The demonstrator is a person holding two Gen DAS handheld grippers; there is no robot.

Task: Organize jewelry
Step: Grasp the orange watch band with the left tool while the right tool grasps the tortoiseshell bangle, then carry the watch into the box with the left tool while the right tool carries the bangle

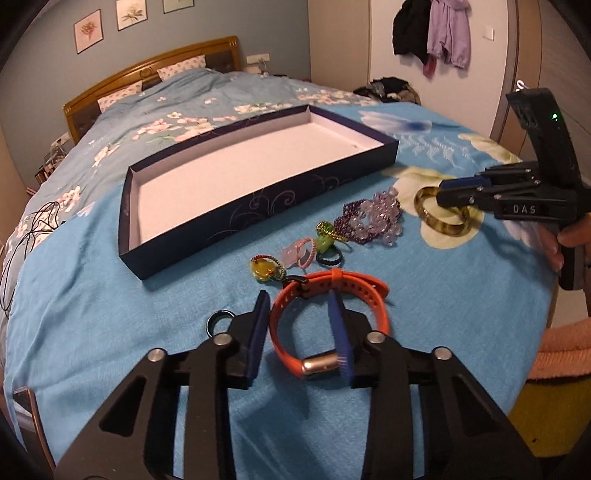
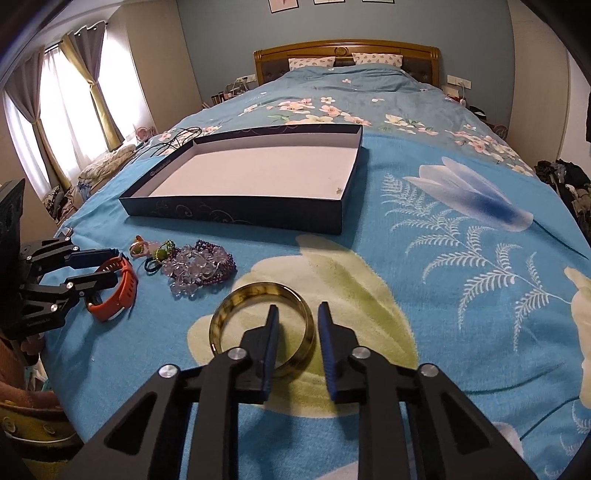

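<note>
An empty dark blue box [image 1: 207, 218] [image 2: 236, 214] with a white inside lies on the blue bedspread. In front of it lie purple and clear bead bracelets [image 1: 373, 218] [image 2: 199, 267], several small rings [image 1: 295, 254] [image 2: 151, 251], an orange watch band [image 1: 369, 317] [image 2: 118, 291] and a gold-brown bangle [image 1: 432, 221] [image 2: 229, 306]. My left gripper [image 1: 299, 299] [image 2: 110, 266] is open, its fingers straddling the left side of the orange band. My right gripper [image 2: 297, 310] [image 1: 443, 192] is open, straddling the bangle's right rim.
A dark ring [image 1: 221, 319] lies left of my left fingers. Black cords [image 1: 33, 236] trail at the bed's left edge. The wooden headboard [image 2: 347, 50] is at the far end. Clothes [image 1: 432, 29] hang on the wall.
</note>
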